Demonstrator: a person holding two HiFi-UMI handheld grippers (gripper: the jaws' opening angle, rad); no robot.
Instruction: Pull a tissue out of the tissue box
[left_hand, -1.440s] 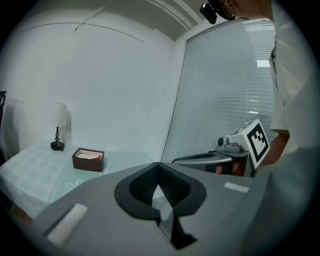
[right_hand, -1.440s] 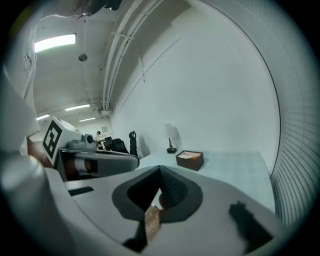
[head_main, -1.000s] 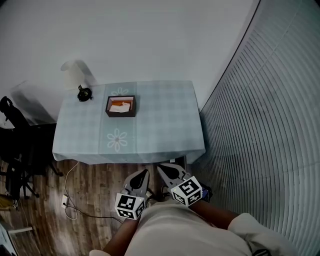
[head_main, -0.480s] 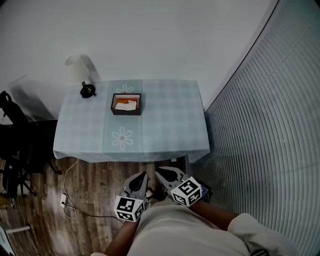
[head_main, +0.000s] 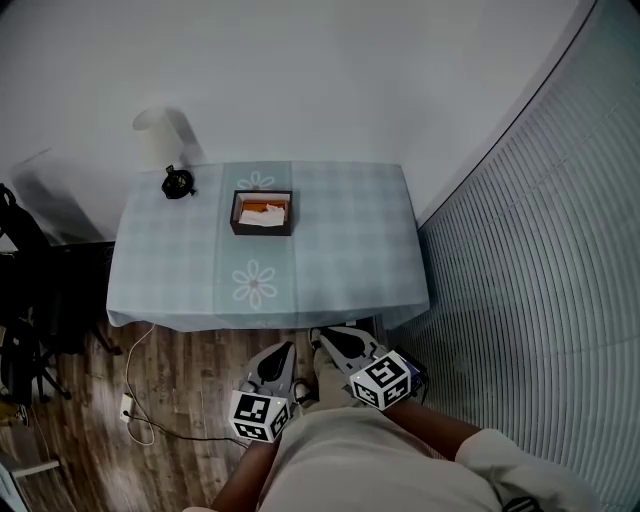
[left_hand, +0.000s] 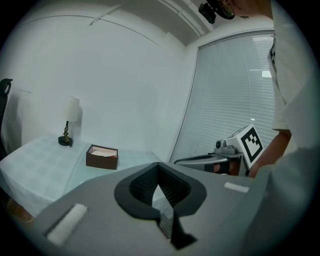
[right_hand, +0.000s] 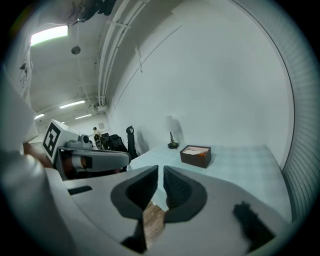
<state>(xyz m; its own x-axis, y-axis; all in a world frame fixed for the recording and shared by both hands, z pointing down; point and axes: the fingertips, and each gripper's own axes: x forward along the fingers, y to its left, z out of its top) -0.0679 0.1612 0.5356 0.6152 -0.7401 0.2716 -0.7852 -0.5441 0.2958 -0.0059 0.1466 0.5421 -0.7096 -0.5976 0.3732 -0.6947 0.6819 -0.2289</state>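
A dark brown tissue box (head_main: 262, 213) with white tissue showing in its top stands on the back half of a table under a pale blue checked cloth (head_main: 340, 250). It also shows far ahead in the left gripper view as the tissue box (left_hand: 102, 157) and in the right gripper view as the tissue box (right_hand: 195, 155). Both grippers hang over the wooden floor, short of the table's front edge. My left gripper (head_main: 288, 347) (left_hand: 158, 167) is shut, its tips touching, with nothing in it. My right gripper (head_main: 318, 337) (right_hand: 161, 170) has its jaws a narrow slit apart, with nothing between them.
A small lamp (head_main: 160, 140) with a white shade and a dark base (head_main: 177, 183) stands at the table's back left corner. A ribbed blind (head_main: 540, 300) runs along the right. A dark chair (head_main: 25, 260) and a cable on the floor (head_main: 140, 400) lie to the left.
The table and tissue box have shifted right and grown slightly in the head view as the person steps closer. Both grippers stay side by side, short of the table's front edge.
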